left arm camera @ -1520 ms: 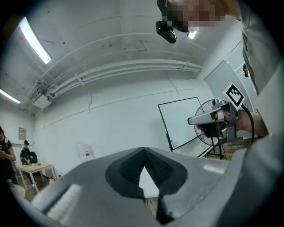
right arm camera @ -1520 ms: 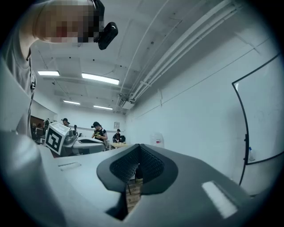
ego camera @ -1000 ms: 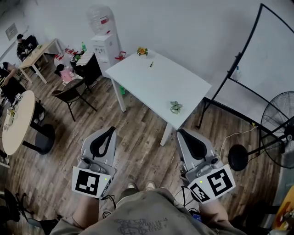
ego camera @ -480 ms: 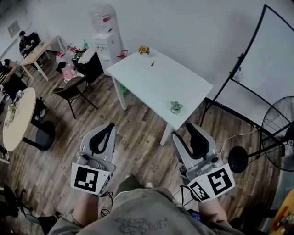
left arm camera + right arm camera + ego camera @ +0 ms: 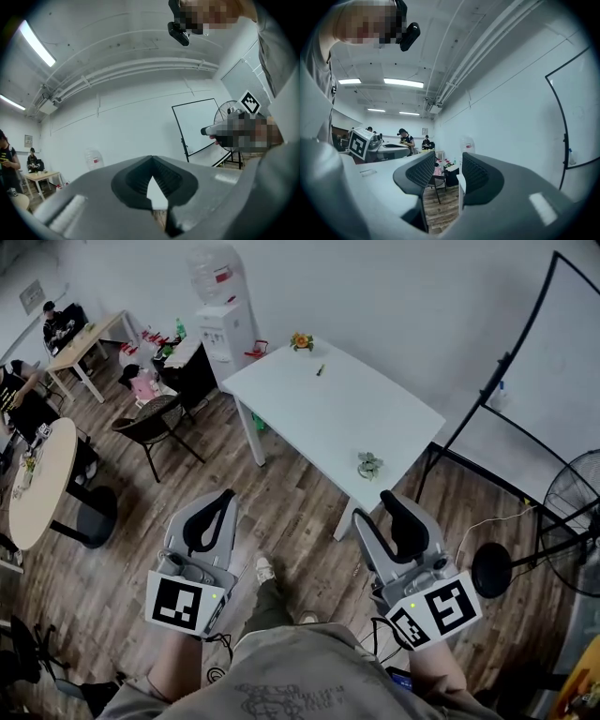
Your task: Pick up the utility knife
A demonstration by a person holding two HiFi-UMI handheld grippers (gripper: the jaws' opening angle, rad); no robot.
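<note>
head view: left gripper (image 5: 223,499) and right gripper (image 5: 377,512) held low by the body, pointing forward; tiny utility knife (image 5: 320,369) on far white table (image 5: 361,418) | left gripper view: tips clenched together, empty | right gripper view: jaws apart, empty

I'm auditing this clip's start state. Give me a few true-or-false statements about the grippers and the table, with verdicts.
1. The left gripper has its jaws together with nothing held. True.
2. The right gripper is clamped on the utility knife. False: its jaws are apart and empty.
3. The utility knife lies on the white table. True.
4. Both grippers rest on the table. False: they are held over the wooden floor, short of it.
</note>
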